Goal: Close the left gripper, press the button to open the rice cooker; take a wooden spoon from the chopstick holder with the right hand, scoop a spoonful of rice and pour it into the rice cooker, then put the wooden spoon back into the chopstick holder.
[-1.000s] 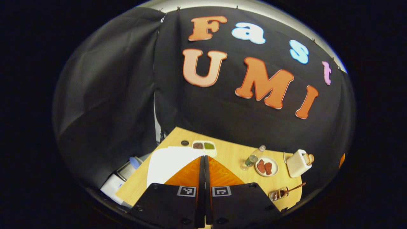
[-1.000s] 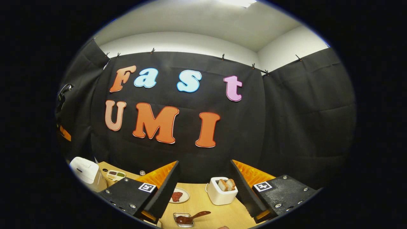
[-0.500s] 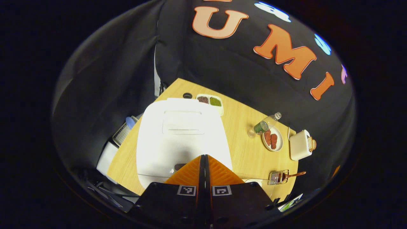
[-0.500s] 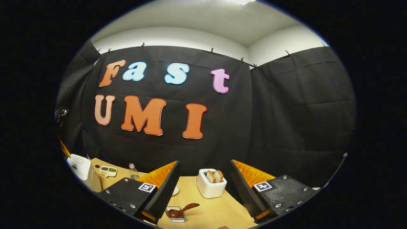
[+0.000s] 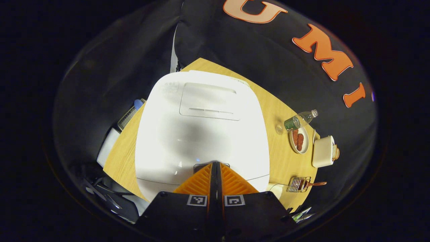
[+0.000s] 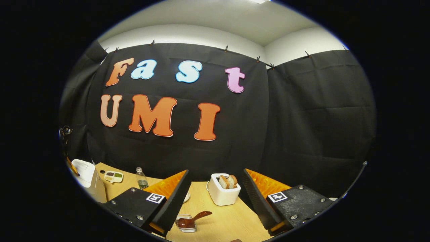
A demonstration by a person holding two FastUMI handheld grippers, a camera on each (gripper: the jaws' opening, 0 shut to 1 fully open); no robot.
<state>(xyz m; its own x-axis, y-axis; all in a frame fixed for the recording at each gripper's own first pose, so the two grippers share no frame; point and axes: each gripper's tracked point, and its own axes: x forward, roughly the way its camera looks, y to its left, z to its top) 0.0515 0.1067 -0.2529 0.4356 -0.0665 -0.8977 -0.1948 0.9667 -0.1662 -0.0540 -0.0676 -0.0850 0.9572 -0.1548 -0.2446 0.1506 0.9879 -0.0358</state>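
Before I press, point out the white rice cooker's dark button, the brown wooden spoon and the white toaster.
Dark button (image 5: 201, 165): left gripper view, its strip showing just ahead of the closed fingertips.
Brown wooden spoon (image 6: 195, 218): right gripper view, mid-handle.
White toaster (image 6: 224, 196): right gripper view, front wall.

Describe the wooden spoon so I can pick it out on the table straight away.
Start from the big white rice cooker on the wooden table, then look across to the white toaster holding bread slices. In front of the toaster sits a small clear holder; the wooden spoon lies in it, handle slanting up and out. It is the only dark brown, long-handled thing there.
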